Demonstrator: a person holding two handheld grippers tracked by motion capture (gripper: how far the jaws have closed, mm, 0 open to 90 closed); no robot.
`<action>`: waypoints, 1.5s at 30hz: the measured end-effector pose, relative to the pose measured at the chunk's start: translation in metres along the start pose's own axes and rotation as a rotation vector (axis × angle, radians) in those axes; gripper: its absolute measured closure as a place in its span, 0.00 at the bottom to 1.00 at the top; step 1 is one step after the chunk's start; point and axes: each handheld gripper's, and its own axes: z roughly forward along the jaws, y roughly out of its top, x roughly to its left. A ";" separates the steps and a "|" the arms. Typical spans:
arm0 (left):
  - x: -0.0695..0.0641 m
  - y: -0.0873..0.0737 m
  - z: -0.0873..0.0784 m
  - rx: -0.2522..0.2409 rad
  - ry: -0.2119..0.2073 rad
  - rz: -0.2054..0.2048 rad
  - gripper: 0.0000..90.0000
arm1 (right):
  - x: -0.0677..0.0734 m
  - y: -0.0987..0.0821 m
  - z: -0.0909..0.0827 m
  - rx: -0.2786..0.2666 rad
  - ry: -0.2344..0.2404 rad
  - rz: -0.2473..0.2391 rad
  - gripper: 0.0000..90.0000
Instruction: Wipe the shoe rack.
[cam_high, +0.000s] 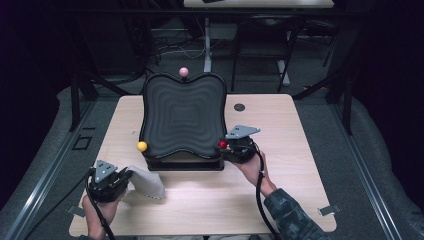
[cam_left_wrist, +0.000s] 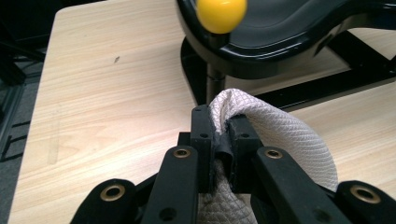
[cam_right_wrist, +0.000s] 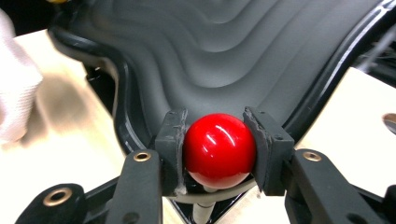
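From above, near bench's front-left corner: left gripper (cam_high: 116, 181) clamping cloth (cam_high: 146, 182); right gripper (cam_high: 231, 146) at black rippled tray (cam_high: 182, 117), holding nothing inside. Closer, left jaws pinching cloth (cam_left_wrist: 280, 135). Right jaws gripping red ball (cam_right_wrist: 219, 149).

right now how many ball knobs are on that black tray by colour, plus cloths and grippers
pink ball knob: 1
yellow ball knob: 1
red ball knob: 1, held in the right gripper
black tray: 1
white cloth: 1, held in the left gripper
grippers: 2
total: 7
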 end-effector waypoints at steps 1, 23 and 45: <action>0.001 0.000 0.000 0.002 0.001 0.000 0.93 | 0.002 0.000 0.001 -0.004 -0.017 0.006 0.66; 0.002 0.003 0.002 -0.003 0.006 0.007 0.93 | -0.022 -0.015 -0.019 0.013 -0.232 0.098 0.66; -0.001 0.014 0.008 -0.033 -0.012 0.016 0.93 | -0.058 -0.019 -0.016 -0.032 -0.077 0.010 0.67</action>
